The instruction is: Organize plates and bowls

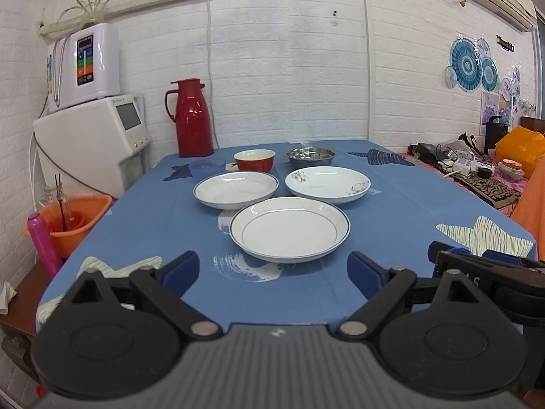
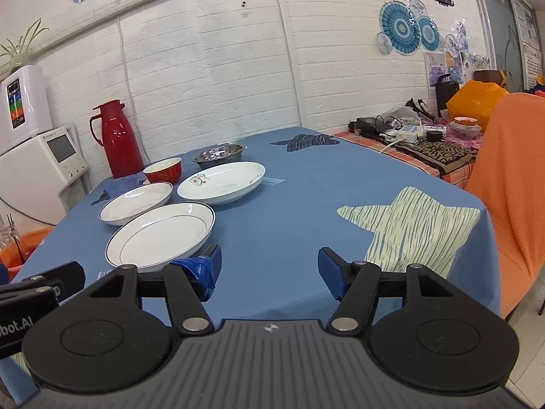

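The nearest plate (image 1: 289,227) lies on the tabletop (image 1: 391,204) directly ahead of the left hand-held gripper (image 1: 272,272), and ahead-left of the right hand-held gripper (image 2: 269,271). Both stand wide open, holding nothing. Judged: left is better aligned

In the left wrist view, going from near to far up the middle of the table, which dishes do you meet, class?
Left gripper, open → blue-rimmed plate → plain white plate → red bowl. The flowered plate and steel bowl stand off to the right, so they are left out.
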Demonstrator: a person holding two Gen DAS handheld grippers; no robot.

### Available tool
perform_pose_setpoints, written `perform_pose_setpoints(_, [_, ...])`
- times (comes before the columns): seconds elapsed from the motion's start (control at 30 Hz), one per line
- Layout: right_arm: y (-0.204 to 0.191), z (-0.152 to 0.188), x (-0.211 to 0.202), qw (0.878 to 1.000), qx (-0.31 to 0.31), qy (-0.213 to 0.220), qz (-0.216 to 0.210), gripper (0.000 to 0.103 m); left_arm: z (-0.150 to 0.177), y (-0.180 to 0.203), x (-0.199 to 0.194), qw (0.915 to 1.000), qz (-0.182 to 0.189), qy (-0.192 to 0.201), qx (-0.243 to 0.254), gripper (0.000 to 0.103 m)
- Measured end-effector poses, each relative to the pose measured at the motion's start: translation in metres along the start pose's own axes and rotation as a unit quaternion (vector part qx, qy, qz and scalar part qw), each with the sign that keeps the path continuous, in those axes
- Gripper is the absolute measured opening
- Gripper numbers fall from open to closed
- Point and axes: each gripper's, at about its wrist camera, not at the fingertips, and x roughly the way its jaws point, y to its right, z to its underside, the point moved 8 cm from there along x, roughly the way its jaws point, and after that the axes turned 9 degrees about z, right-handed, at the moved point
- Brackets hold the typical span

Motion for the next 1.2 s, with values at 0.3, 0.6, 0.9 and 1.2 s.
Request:
perform_pose_setpoints(0.3, [-0.0046,0.0033,0.0,1.0,-0.014,-0.002,-0.006,0.049,0.0005,-0.0007,0.0011,1.0,0.002,-0.001,0.0,0.09])
perform_pose_setpoints(0.6, [-0.0052,0.0033,-0.0006,1.0,-0.015,0.0,-0.01,0.049,0.0024,-0.0013,0.0023,1.0,0.002,-0.001,0.0,0.09])
perform_pose_setpoints(0.9, [-0.0052,0.0035,0.0009,1.0,-0.011,-0.005,-0.012,0.049,0.0032,0.0,0.0042,1.0,0.002,-0.004,0.0,0.09])
perform_pose_setpoints(1.2, [-0.006,0.0049,0.0025,1.0,-0.015,0.001,-0.014,0.049,0.0047,-0.0031,0.008,1.0,0.003,-0.009,0.0,0.09])
